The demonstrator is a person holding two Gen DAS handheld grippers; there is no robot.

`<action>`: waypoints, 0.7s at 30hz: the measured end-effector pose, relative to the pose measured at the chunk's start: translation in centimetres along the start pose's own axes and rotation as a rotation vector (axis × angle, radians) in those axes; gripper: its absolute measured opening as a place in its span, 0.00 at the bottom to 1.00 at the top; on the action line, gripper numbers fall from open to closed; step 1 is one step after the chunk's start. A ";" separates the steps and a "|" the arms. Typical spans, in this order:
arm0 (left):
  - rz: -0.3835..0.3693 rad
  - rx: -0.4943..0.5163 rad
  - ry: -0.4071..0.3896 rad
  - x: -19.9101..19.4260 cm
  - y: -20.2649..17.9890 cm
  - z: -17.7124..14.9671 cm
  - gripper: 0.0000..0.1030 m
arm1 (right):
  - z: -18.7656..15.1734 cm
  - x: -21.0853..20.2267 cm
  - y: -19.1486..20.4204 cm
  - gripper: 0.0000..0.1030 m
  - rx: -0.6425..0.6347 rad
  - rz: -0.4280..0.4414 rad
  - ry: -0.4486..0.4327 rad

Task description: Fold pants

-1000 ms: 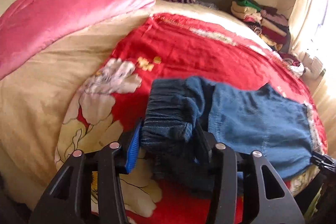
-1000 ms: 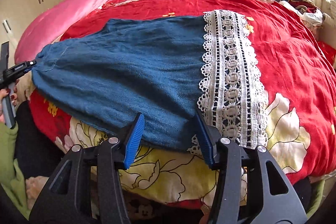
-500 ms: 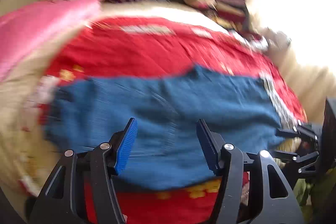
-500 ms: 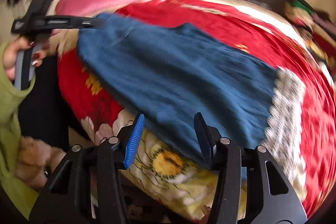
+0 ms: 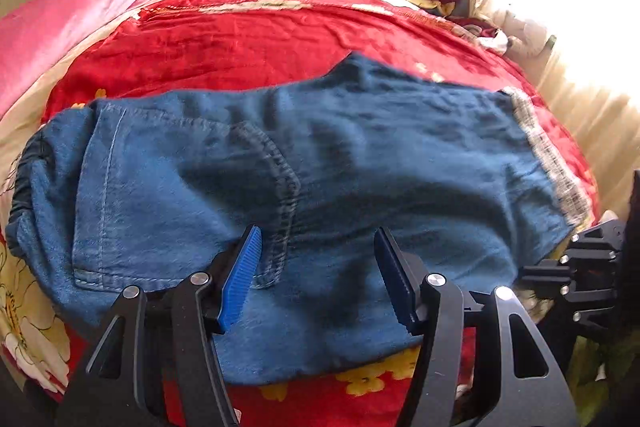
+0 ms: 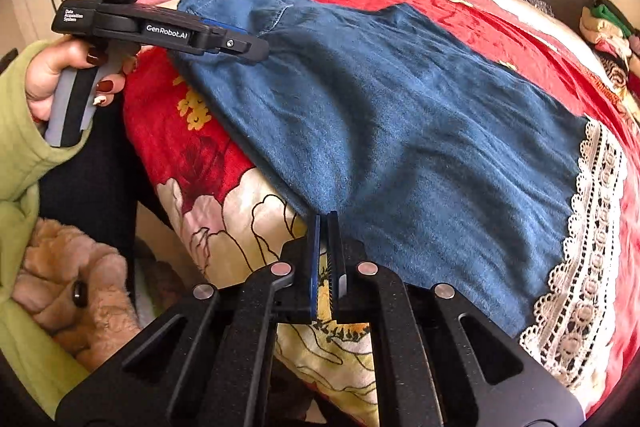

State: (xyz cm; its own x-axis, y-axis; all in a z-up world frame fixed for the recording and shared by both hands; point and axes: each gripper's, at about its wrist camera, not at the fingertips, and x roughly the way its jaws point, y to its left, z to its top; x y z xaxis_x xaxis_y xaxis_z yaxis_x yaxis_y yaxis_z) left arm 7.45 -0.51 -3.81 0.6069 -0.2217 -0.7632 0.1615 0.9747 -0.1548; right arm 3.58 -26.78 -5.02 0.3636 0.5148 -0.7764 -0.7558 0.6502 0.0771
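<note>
Left gripper (image 5: 316,275) gapes over pants (image 5: 320,167) at frame bottom; right gripper (image 6: 326,259) pinched on their edge; flattening looks finished, so next likely needs a cuff-to-waist fold.

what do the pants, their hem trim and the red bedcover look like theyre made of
Pants: soft blue denim or a denim-like cotton, matte; stitched seams and a pocket outline show, and it drapes limply.
Trim: white openwork lace, probably cotton; holes and scalloped edges are visible.
Bedcover: red fabric with a slight sheen and printed flowers, possibly satin or plush; the look leaves it open.
</note>
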 end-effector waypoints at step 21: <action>-0.101 -0.089 0.105 10.6 0.6 13.4 0.56 | 1.7 -3.0 -25.2 0.38 0.692 -0.112 -0.158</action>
State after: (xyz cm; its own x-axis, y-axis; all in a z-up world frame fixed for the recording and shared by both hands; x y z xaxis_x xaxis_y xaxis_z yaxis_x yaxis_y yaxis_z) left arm 24.40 -2.69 -3.60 0.5058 -0.3186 -0.8016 0.1451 0.9475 -0.2851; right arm 22.48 -43.77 -3.62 0.5326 0.4649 -0.7073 -0.2100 0.8821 0.4216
